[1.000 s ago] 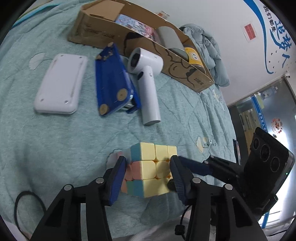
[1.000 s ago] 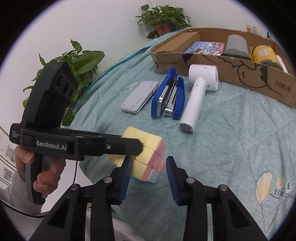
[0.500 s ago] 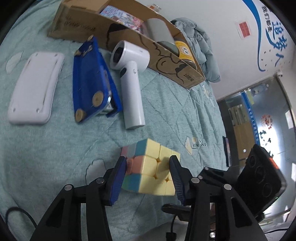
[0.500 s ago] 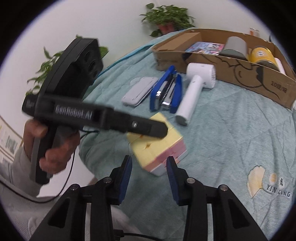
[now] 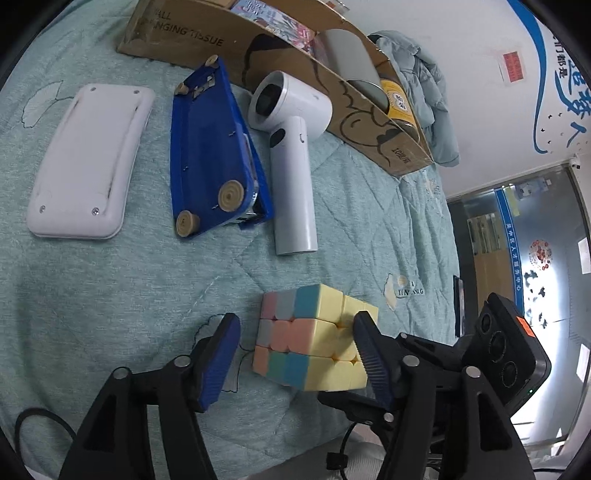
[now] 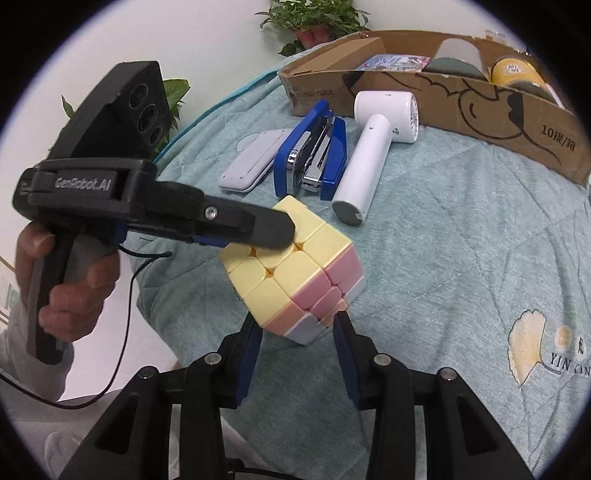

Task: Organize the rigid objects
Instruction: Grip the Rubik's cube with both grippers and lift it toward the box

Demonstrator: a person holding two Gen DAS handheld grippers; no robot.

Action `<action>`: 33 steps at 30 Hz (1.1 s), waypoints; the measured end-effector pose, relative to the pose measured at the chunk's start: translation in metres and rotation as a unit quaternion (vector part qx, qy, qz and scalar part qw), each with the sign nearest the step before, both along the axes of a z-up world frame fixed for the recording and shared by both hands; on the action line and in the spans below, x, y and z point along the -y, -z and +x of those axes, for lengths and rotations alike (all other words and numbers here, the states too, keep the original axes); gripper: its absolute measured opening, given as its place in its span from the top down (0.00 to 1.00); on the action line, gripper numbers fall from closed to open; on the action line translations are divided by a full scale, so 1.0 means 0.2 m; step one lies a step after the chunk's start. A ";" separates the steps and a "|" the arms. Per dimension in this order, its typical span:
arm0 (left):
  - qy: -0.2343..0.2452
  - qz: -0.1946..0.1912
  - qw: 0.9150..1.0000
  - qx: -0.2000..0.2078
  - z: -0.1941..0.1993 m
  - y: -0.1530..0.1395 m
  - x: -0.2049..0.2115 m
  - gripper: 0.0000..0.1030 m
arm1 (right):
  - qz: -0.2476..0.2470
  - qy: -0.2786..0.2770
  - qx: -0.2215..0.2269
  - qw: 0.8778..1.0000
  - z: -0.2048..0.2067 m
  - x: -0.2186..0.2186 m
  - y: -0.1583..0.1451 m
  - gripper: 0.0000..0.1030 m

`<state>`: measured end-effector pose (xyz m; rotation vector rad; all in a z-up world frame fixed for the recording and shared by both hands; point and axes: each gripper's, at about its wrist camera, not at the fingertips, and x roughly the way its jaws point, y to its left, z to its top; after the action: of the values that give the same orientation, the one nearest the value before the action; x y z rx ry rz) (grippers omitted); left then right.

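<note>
A pastel puzzle cube [image 5: 310,339] rests on the teal quilt near its front edge; it also shows in the right wrist view [image 6: 295,269]. My left gripper [image 5: 295,350] is open around the cube; its right finger touches the yellow face and its left finger stands apart. My right gripper [image 6: 297,339] is open just in front of the cube, fingers at its lower corners. A blue stapler [image 5: 210,147], a white handheld fan [image 5: 291,147] and a white flat device [image 5: 92,158] lie further back.
A long cardboard box [image 5: 332,85] at the back of the quilt [image 5: 92,295] holds a booklet, a grey cylinder and a yellow can. A jacket lies behind it. Potted plants [image 6: 310,18] stand beyond the bed. A black cable hangs at the front edge.
My left gripper carried the cube forward and opened; its left finger came off the cube. The cube now sits lower between my right gripper's fingers.
</note>
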<state>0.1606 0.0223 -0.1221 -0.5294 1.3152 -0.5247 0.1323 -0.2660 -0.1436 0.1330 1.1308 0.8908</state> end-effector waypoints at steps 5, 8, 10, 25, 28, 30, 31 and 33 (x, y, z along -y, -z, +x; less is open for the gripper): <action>0.044 -0.035 0.998 -0.032 0.03 0.07 0.04 0.33 | 0.062 0.036 -0.057 0.996 0.00 0.11 0.00 0.51; 0.054 -0.045 0.997 -0.038 0.02 0.10 0.08 0.31 | 0.075 0.059 -0.077 0.992 0.01 0.12 0.01 0.51; 0.059 -0.044 0.997 -0.031 0.01 0.10 0.10 0.31 | 0.067 0.070 -0.088 0.991 0.03 0.09 0.03 0.50; 0.069 -0.004 0.997 0.033 0.01 -0.03 0.17 0.38 | -0.021 0.089 -0.001 0.996 0.06 -0.07 -0.05 0.48; 0.066 0.002 0.997 0.045 0.03 -0.06 0.17 0.40 | -0.033 0.084 0.020 0.996 0.07 -0.09 -0.06 0.49; 0.064 0.010 0.996 0.054 0.03 -0.08 0.17 0.40 | -0.038 0.086 0.033 0.995 0.09 -0.11 -0.07 0.50; 0.064 0.018 0.996 0.058 0.03 -0.09 0.17 0.40 | -0.037 0.088 0.036 0.995 0.10 -0.12 -0.08 0.50; 0.064 0.029 0.995 0.065 0.02 -0.11 0.17 0.40 | -0.034 0.087 0.050 0.994 0.09 -0.12 -0.10 0.51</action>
<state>0.1644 -0.0114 -0.0994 -0.3578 1.2411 -0.6150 0.1513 -0.2418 -0.1236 0.1270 1.0373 0.6948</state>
